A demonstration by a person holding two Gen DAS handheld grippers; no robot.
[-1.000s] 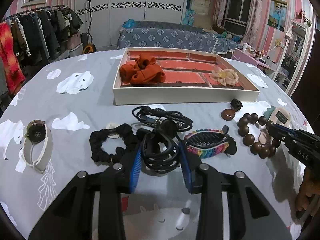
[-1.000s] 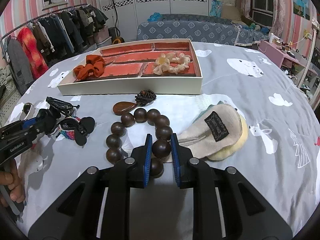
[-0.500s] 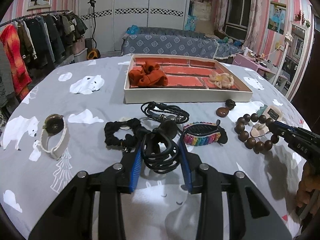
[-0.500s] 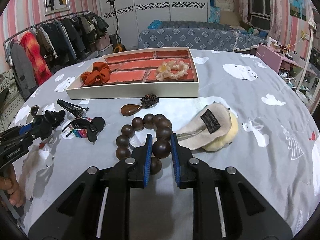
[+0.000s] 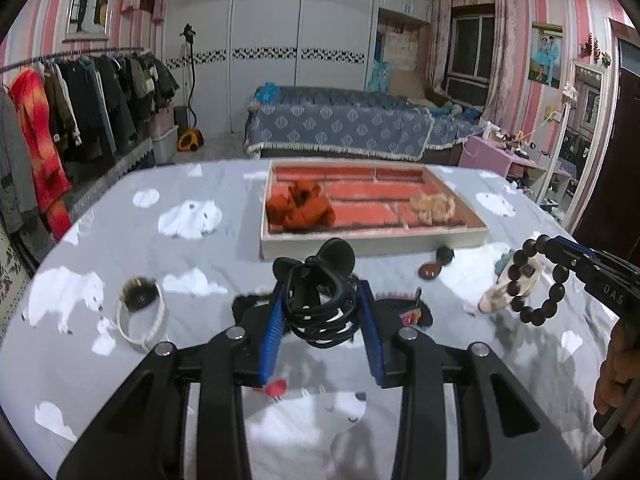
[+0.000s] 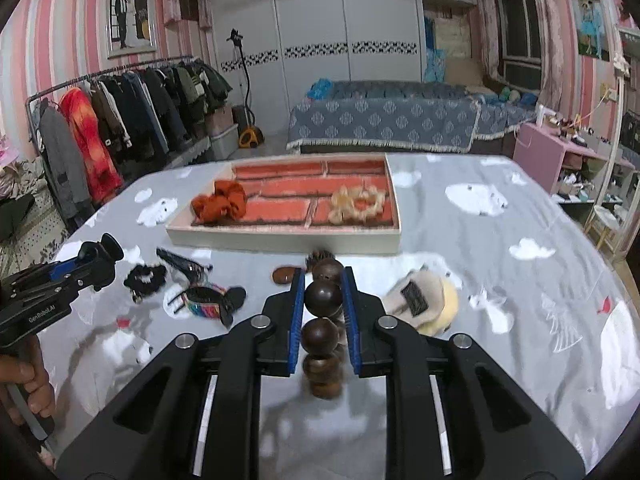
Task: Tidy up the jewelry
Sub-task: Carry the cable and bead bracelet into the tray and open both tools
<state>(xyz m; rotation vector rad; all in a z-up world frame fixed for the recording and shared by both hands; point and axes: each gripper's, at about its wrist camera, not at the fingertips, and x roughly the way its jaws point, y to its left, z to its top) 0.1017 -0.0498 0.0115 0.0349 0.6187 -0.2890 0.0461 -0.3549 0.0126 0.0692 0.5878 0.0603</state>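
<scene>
Jewelry sits nearest to you inside both sets of tongs. Your left gripper (image 5: 322, 312) is partly closed, its blue pads clamping a coiled black cord hair tie (image 5: 320, 300) that is lifted clear of the bedspread (image 5: 168, 360). Your right gripper (image 6: 323, 300) is nearly closed, squeezing one dark bead of the wooden bead bracelet (image 6: 322, 320); the other beads hang in a loop below the pads, off the cloth.

Just beyond the left gripper, on the bedspread, lie a rainbow braided bracelet with a black claw clip (image 6: 212, 302) on it, a black scrunchie (image 6: 145, 278) and a black hair clip (image 6: 182, 264). To the left of them lies a white-strapped watch (image 5: 140, 312). Beyond the right gripper rest a brown teardrop pendant (image 5: 430, 270) with a dark knot touching it, and to their right a cream plush pouch (image 6: 420, 300).

Farther away stands the white tray (image 6: 280, 238) with a brick-patterned red lining. In it, an orange scrunchie (image 6: 220, 202) lies toward the left end and a cream scrunchie (image 6: 358, 202) toward the right, well apart from each other.
</scene>
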